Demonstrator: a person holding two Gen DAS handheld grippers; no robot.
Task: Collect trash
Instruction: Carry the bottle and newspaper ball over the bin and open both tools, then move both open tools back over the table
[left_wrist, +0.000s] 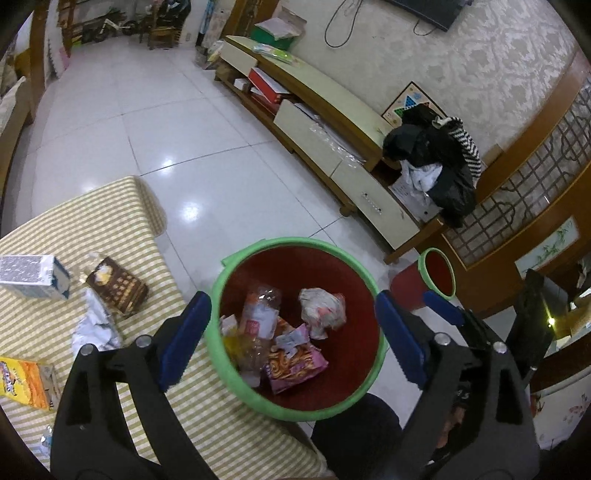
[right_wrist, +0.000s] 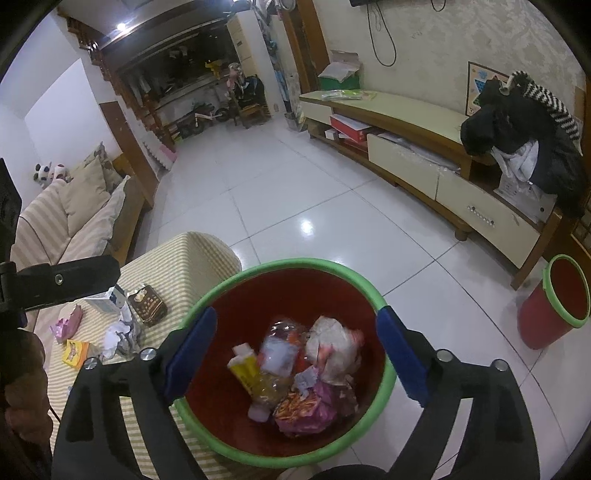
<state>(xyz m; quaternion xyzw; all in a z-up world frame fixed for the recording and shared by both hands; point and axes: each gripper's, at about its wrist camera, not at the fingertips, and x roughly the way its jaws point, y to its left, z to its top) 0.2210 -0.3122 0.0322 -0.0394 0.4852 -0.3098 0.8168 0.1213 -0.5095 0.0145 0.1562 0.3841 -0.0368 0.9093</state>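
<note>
We judge we are between drops: both sets of fingers, left (left_wrist: 291, 338) and right (right_wrist: 295, 358), are spread and empty over the bin (left_wrist: 236, 254), which sits straight ahead between them and holds wrappers. Next calls for swinging left to the worktop (left_wrist: 110, 206), where a crumpled paper (left_wrist: 94, 326) and cartons remain.

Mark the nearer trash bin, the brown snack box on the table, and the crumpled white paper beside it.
trash bin (right_wrist: 258, 271): right wrist view, far green rim.
brown snack box (left_wrist: 120, 290): left wrist view, top face.
crumpled white paper (left_wrist: 95, 326): left wrist view, middle of the wad.
</note>
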